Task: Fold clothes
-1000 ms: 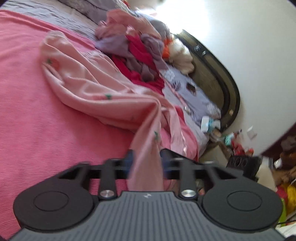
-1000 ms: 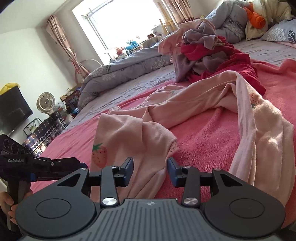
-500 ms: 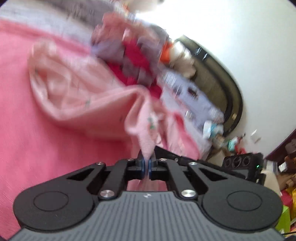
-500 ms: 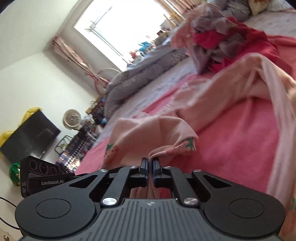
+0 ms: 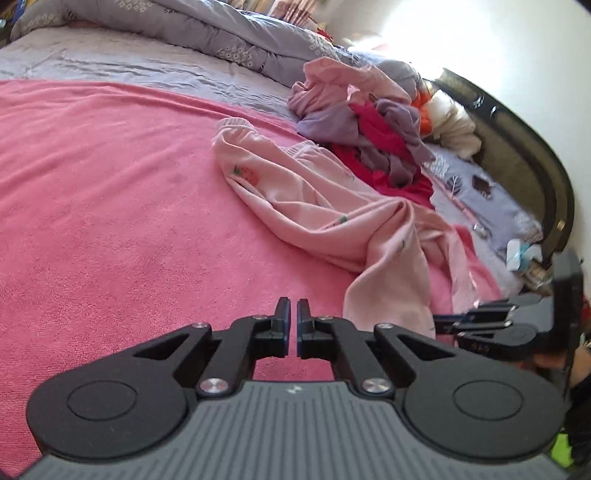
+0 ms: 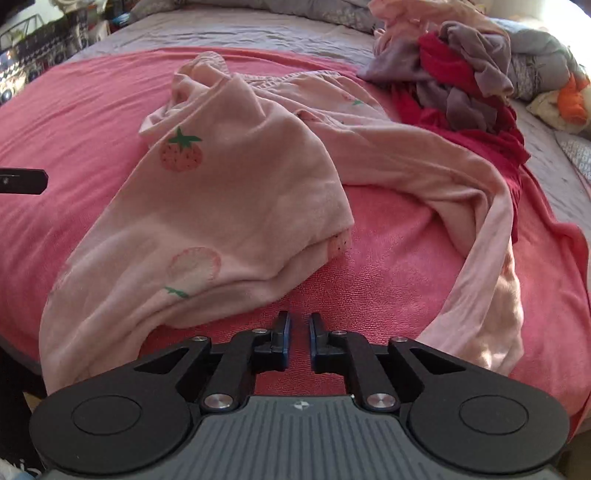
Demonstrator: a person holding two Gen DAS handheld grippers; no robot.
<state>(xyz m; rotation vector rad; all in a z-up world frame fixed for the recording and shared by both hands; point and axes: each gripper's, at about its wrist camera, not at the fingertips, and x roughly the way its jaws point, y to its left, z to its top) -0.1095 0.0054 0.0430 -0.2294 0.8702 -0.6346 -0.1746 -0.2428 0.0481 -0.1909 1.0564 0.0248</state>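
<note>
While hovering over the pink blanket (image 5: 110, 221), left gripper (image 5: 291, 314) clenched on nothing, fingers nearly touching with only bare blanket behind the slit. Right gripper (image 6: 299, 326) parted by a narrow gap and opening, nothing between the fingers, pointed down at the blanket just short of the near edge of the garment.

Spread across the blanket, crumpled and unfolded: pale pink strawberry-print pajama pants (image 6: 229, 206). Seen from the right wrist, one leg heaped on the left with a strawberry on top and its end drooping over the near edge of the bed; other leg curving round the right side and trailing down towards the near right. Seen from the left wrist, same pants (image 5: 295, 195) stretched from a gathered waistband at the far middle down to the near right, cloth ending just beside the right gripper (image 5: 491, 325), visible there at the right edge.

Far right, behind the pants: pile of clothes (image 6: 454, 74) in red, mauve and pink, touching the pants' far edge. Beyond it, grey patterned duvet (image 5: 221, 33) along the far side and a dark curved headboard (image 5: 535, 155) at the right.
</note>
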